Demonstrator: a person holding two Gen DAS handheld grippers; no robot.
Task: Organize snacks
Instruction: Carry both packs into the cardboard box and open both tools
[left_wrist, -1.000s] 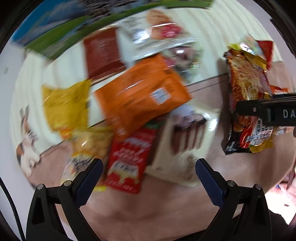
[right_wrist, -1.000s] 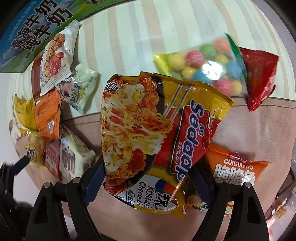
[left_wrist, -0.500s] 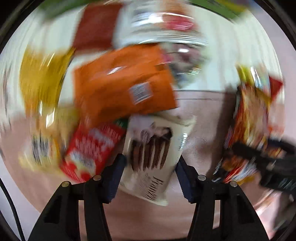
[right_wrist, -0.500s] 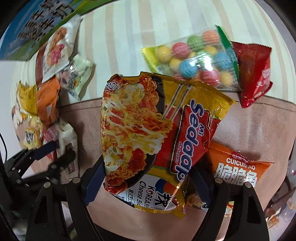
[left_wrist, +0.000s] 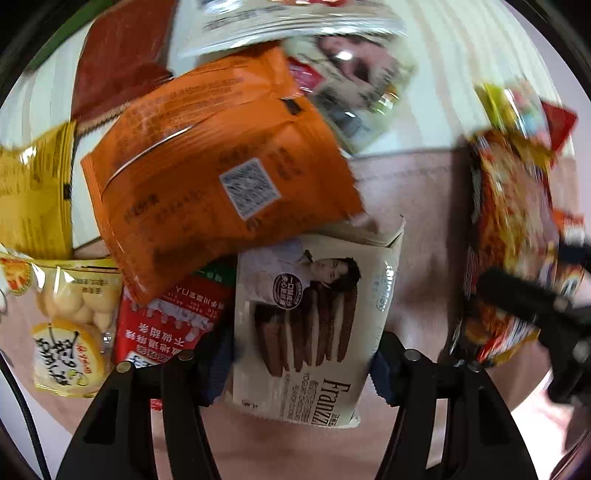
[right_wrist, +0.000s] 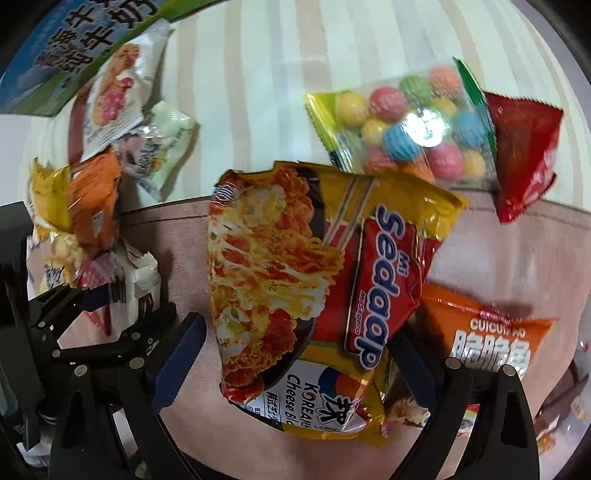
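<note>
My left gripper (left_wrist: 301, 365) is shut on a cream Franzzi chocolate wafer pack (left_wrist: 314, 317), its pads on both sides of the pack. The pack lies on a brown mat (left_wrist: 417, 240) under the corner of an orange snack pack (left_wrist: 218, 184). My right gripper (right_wrist: 295, 354) has its jaws wide around a yellow Mi Sedaap noodle packet (right_wrist: 314, 288). The left pad stands clear of the packet; the right pad is hidden behind it. The left gripper also shows in the right wrist view (right_wrist: 114, 314), on the wafer pack (right_wrist: 142, 280).
Around the wafer pack lie a red packet (left_wrist: 173, 321), a bag of yellow balls (left_wrist: 70, 325), a yellow bag (left_wrist: 33, 199) and a dark red packet (left_wrist: 118, 62). A bag of coloured candy balls (right_wrist: 410, 122), a red packet (right_wrist: 524, 147), an orange fish-snack bag (right_wrist: 487, 339) and a milk carton (right_wrist: 77, 48) lie near the noodles.
My left gripper moved forward over the wafer pack and closed from wide open onto it. My right gripper kept its hold position around the noodle packet and shifted slightly.
</note>
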